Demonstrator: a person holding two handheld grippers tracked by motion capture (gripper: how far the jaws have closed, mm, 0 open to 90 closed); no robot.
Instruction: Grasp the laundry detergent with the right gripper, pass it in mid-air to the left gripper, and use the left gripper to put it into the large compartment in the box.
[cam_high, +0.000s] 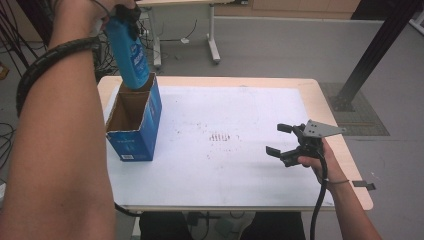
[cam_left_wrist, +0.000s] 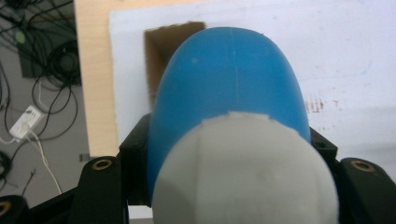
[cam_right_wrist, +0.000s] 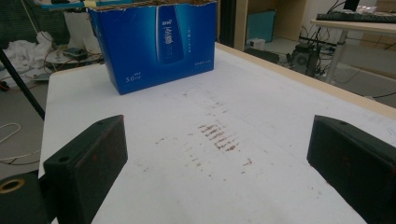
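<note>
Blue plastic, the bottle (cam_high: 129, 55) hangs cap-up, clenched in our left tool (cam_high: 125, 12), its base just inside the open cardboard box (cam_high: 135, 122) at the surface's (cam_high: 240, 170) left, while our right tool (cam_high: 286, 142) rests released, empty.

L hand-held gripper (cam_high: 125, 12) clamped; R (cam_high: 287, 145) agape.

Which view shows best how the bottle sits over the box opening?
The high view: the blue bottle hangs base-down with its bottom at the far end of the open box. The left gripper view looks down along the bottle, which hides most of the opening. The right gripper view gives the box's side.
</note>
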